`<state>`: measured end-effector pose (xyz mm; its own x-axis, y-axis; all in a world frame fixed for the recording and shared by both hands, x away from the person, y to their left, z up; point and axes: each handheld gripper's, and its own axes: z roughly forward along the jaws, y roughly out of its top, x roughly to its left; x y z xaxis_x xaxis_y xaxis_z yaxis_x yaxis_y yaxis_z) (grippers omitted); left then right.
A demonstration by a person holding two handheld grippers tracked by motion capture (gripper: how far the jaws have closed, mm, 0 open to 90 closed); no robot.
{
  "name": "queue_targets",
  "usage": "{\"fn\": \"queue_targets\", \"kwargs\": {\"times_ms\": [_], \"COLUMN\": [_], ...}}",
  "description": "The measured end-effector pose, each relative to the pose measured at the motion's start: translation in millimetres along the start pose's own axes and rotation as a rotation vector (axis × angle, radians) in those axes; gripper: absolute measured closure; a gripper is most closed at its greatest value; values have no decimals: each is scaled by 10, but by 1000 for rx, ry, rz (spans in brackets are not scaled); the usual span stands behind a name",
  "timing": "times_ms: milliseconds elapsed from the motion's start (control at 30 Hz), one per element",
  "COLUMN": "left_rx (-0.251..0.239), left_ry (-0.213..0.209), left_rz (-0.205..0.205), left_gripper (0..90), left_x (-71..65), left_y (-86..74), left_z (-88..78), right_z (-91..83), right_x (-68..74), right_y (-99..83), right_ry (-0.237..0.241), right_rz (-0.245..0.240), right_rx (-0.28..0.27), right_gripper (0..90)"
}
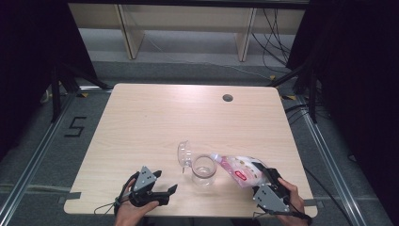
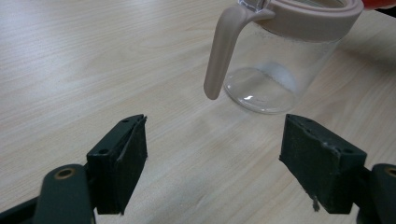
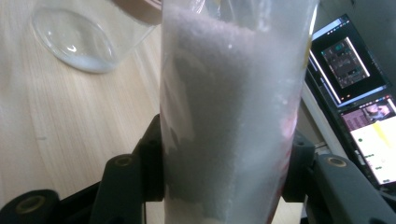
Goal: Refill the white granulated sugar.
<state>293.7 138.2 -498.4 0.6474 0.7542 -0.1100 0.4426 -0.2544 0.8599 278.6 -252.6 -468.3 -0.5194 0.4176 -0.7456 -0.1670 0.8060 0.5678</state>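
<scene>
A clear glass jar [image 1: 204, 170] with a beige rim and an open hinged lid [image 1: 183, 153] stands near the table's front middle; in the left gripper view the jar [image 2: 275, 70] has a little white powder at its bottom. My right gripper [image 1: 263, 181] is shut on a clear bag of white granules [image 1: 240, 170] with pink print, tilted with its mouth over the jar's rim. In the right gripper view the bag [image 3: 229, 116] stands between both pads. My left gripper [image 1: 164, 183] rests open on the table left of the jar, its jaws [image 2: 212, 158] wide with nothing between them.
The light wooden table [image 1: 155, 117] has a round cable hole [image 1: 227, 98] at the back right. Grey floor with metal rails surrounds it. Screens [image 3: 359, 93] glow off the table's edge in the right gripper view.
</scene>
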Motion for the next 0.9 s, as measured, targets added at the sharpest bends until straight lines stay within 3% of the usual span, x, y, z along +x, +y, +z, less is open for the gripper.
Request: {"fn": "queue_targets", "kwargs": {"times_ms": [33, 67, 133, 200, 233, 267, 300, 333, 433, 467, 533, 567, 600, 633, 667, 700, 767, 800, 867, 900], "left_rx": [-1, -1, 1, -7, -10, 3, -8, 1, 0, -5, -8, -6, -7, 6, 4, -1, -3, 0, -2, -4], "left_ry": [0, 0, 0, -1, -1, -1, -3, -2, -2, 1, 0, -3, -2, 4, 3, -3, -3, 0, 0, -4], "left_rz": [-3, 0, 1, -17, -21, 2, -7, 2, 1, -7, -21, -5, -8, 2, -13, -13, -10, -19, -20, -17], "left_gripper": [223, 224, 224, 224, 224, 225, 224, 224, 225, 225, 225, 225, 225, 225, 225, 225, 225, 225, 225, 225], "left_x": [-1, 2, 1, -13, -16, 2, -4, 5, 5, -5, -13, -3, -2, 2, -4, 0, 5, 0, -1, 2], "left_y": [0, 1, -1, -2, 0, 2, -2, -2, 1, -3, -7, 0, 0, 0, -5, -7, -2, -5, -9, -5], "left_z": [-1, -1, 1, 4, 7, -1, 11, 4, 4, 11, 16, 10, 11, 3, 8, 9, 6, 8, 9, 8], "right_z": [4, 6, 2, 11, 5, 4, 9, 4, 9, 14, 24, 24, 22, 34, 32, 37, 46, 46, 51, 43], "right_x": [11, -3, 24, 8, 32, 40, 32, 49, 55, 38, 35, 29, 48, 19, 45, 49, 50, 68, 62, 70], "right_y": [6, 19, 23, 34, 35, 38, 42, 38, 37, 42, 43, 46, 45, 58, 49, 49, 59, 53, 67, 71], "right_ry": [-1, -11, -16, -15, -18, -20, -19, -22, -28, -27, -36, -29, -37, -49, -46, -47, -50, -52, -58, -52], "right_rz": [-11, -67, -51, -82, -63, -68, -92, -69, -76, -111, -114, -117, -96, -166, -133, -131, -183, -171, -217, -207], "right_rx": [-1, -3, 11, 4, 15, 23, 20, 30, 30, 32, 29, 33, 41, 33, 42, 43, 42, 49, 49, 53], "right_gripper": [489, 489, 489, 490, 489, 489, 490, 490, 490, 490, 490, 490, 491, 490, 491, 491, 492, 492, 492, 492]}}
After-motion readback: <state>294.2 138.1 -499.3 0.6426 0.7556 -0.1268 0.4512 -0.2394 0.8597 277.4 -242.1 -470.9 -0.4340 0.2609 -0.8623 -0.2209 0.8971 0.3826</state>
